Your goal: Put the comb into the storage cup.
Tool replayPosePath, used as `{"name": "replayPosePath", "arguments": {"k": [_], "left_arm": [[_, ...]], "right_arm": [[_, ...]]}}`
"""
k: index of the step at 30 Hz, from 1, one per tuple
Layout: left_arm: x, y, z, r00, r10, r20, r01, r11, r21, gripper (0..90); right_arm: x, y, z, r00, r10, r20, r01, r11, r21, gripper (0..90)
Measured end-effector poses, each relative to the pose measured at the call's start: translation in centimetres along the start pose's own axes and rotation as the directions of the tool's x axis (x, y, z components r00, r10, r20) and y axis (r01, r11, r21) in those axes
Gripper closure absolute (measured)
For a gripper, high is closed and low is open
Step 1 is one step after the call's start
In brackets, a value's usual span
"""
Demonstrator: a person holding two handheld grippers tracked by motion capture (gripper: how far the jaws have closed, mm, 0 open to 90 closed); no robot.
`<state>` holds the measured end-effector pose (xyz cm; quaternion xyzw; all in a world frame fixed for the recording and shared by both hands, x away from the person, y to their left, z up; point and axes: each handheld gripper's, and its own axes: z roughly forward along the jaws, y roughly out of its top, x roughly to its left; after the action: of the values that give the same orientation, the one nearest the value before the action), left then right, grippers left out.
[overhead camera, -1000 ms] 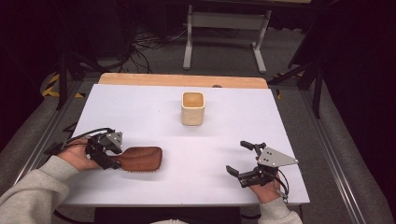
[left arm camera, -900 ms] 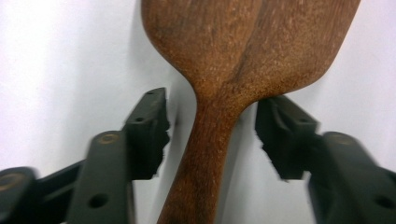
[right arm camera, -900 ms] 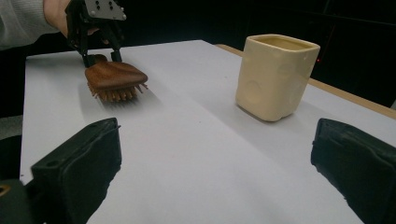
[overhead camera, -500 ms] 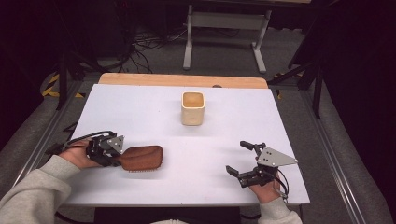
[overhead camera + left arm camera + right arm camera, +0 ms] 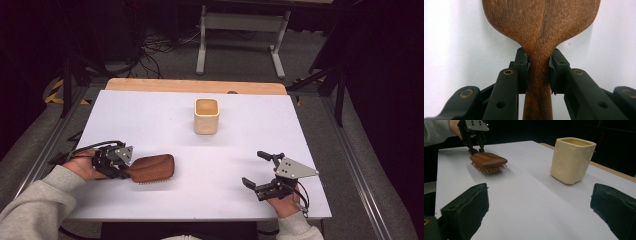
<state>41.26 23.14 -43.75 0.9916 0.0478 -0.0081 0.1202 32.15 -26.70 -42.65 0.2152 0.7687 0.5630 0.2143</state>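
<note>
Compared with the earlier frames, little has shifted: the left gripper [image 5: 121,162] and the wooden brush [image 5: 151,168] sit almost where they were on the desk [image 5: 150,115], drawn only slightly toward the person, and the right gripper [image 5: 264,171] has not moved; the left gripper's jaws are closed on the narrow neck of the brush handle [image 5: 538,75], where the wood is thinnest and the pads [image 5: 522,72] meet it squarely from both sides, which should give a firm, non-rolling hold; the brush lies bristles down near the desk's left front, its smooth back upward, well apart from the cream cup [image 5: 206,116] at centre rear; the right gripper rests at the right front with jaws spread wide and holding nothing, apparently kept clear and ready, with the cup ahead of it.
</note>
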Motion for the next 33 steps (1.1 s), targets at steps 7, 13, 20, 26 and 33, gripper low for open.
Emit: {"name": "replayPosePath", "arguments": {"k": [7, 13, 20, 26, 33], "left_arm": [[-0.5, -0.1, -1.0, 0.9993, -0.034, -0.017, 0.033, 0.9981, -0.053, 72.8], [-1.4, 0.1, -2.1, 0.9973, -0.04, -0.061, 0.034, 0.9947, -0.097, 72.8], [-2.7, 0.6, -3.5, 0.994, -0.03, -0.105, 0.009, 0.9795, -0.201, 72.7], [-3.6, 0.6, -4.0, 0.9902, -0.057, -0.128, 0.019, 0.9602, -0.279, 72.6], [-4.9, 1.0, -4.2, 0.9819, -0.088, -0.168, 0.013, 0.916, -0.401, 72.5]], "right_arm": [[-0.1, 0.0, 0.0, 1.0, 0.002, 0.002, -0.002, 1.0, -0.003, 2.4], [-0.1, 0.0, -0.1, 1.0, 0.003, 0.004, -0.003, 1.0, -0.004, 2.4], [-0.1, 0.0, 0.0, 1.0, 0.002, 0.004, -0.002, 1.0, -0.006, 2.4], [-0.1, 0.0, -0.1, 1.0, 0.002, 0.005, -0.002, 1.0, -0.006, 2.4], [-0.1, 0.0, -0.1, 1.0, 0.0, 0.006, 0.0, 1.0, -0.006, 2.4]]}}
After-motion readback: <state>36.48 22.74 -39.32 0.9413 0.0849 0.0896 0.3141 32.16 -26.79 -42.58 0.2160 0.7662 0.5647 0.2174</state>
